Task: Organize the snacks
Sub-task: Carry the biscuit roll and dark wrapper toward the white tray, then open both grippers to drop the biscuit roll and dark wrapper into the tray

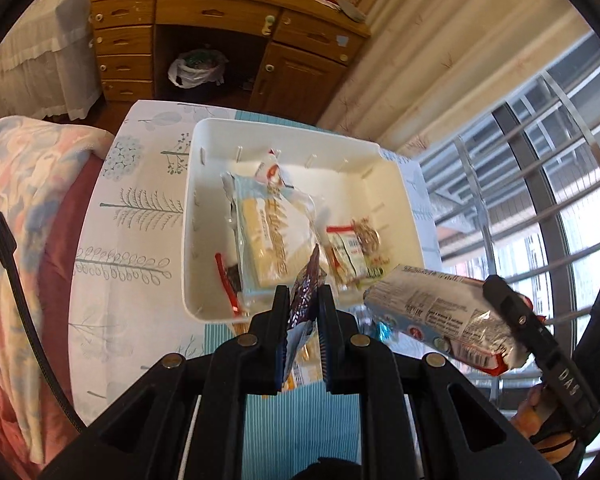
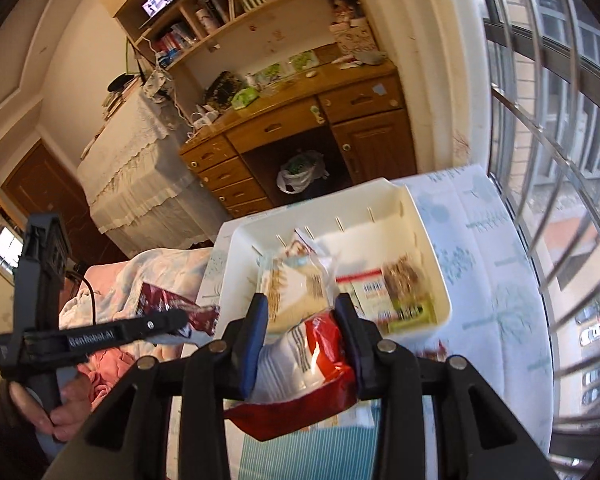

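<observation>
Left gripper [image 1: 304, 300] clamps dark purple snack packet [image 1: 306, 294]; right gripper [image 2: 302, 320] grips red-white snack pack [image 2: 312, 356], long axis along fingers. White bin [image 1: 198, 216] just ahead-below both, left nearer.

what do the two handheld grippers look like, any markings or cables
Both are black plastic. The left gripper and right gripper have blue finger pads and round silver bolts. White lettering runs along each finger's side, and a black cable trails from the left one.
</observation>
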Motion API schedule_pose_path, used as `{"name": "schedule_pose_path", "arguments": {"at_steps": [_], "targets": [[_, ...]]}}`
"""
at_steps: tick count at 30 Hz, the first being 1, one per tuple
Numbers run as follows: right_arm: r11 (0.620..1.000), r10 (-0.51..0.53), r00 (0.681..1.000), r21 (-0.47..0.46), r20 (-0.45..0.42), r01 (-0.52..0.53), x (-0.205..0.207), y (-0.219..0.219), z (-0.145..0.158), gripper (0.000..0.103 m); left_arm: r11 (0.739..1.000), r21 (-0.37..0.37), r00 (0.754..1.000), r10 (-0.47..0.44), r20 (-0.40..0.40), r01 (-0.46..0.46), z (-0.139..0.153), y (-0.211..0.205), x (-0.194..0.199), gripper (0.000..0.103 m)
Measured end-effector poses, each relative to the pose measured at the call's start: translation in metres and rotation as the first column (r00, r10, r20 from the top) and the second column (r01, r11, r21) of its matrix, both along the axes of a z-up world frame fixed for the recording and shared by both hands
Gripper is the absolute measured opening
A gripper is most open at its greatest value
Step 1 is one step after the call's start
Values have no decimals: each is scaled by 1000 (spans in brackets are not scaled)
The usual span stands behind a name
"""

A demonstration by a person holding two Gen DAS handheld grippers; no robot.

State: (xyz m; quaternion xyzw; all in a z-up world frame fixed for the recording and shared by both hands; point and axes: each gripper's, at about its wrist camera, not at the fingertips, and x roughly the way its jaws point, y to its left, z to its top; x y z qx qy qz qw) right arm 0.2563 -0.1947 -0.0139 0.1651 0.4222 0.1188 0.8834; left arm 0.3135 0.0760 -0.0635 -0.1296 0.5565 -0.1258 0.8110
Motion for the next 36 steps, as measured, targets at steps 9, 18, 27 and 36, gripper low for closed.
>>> {"name": "schedule_pose_path", "arguments": {"at_steps": [9,18,27,36], "targets": [[998,68,997,-9,-45,-68,69,-9,-27,35,996,-35,996,88,6,-88,-33,-5,24,12],[996,93,995,3,-38,-93,113,-7,-32,28,992,21,993,121,2,-121,-43,-12,28,57],[999,45,998,25,-45,-44,93,-3,-20,30,996,35,997,78,-9,-78,-35,-2,1,69],[997,-72,997,-4,-21,72,35,0,1,44,999,46,1000,9,-6,-8,-23,17,-48,75]]}}
